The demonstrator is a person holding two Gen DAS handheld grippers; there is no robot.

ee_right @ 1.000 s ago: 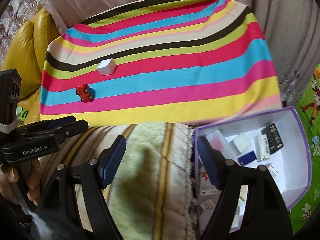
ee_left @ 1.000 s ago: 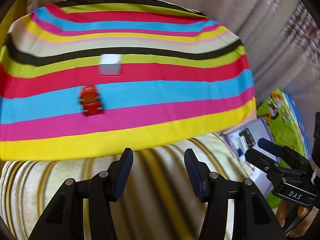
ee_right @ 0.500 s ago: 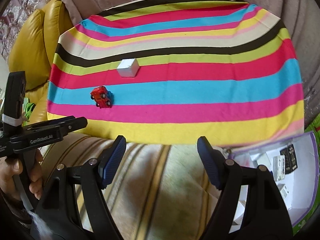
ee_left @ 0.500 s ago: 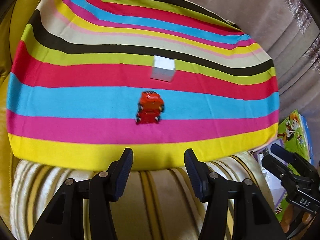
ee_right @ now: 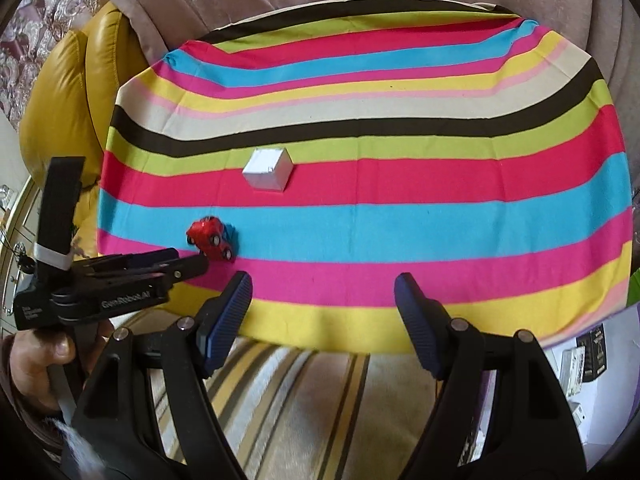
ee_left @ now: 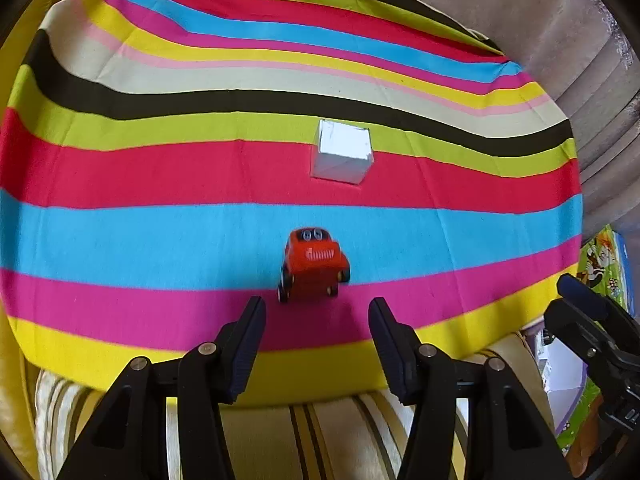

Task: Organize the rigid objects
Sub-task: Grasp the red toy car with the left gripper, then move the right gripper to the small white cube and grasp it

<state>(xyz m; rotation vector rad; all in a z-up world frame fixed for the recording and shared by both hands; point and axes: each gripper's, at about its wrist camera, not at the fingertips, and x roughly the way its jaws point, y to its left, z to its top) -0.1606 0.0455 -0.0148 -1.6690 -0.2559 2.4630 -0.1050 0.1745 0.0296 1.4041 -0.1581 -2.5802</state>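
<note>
A small red toy car stands on the striped cloth, on the blue and pink stripes. My left gripper is open just short of it, nothing between its fingers. A white cube box sits farther back on the red stripe. In the right wrist view the car lies at the left with the left gripper reaching its near side, and the box beyond. My right gripper hangs open and empty over the cloth's near edge.
A purple-edged open box with small packets lies at the lower right on a green play mat. A yellow leather armchair stands left of the cloth. A striped cushion lies below the grippers. A hand holds the left gripper.
Both grippers have advanced over the cloth; the red car and white box now appear nearer and more centred. The left gripper has closed in on the car. The storage box has slid toward the right edge.
</note>
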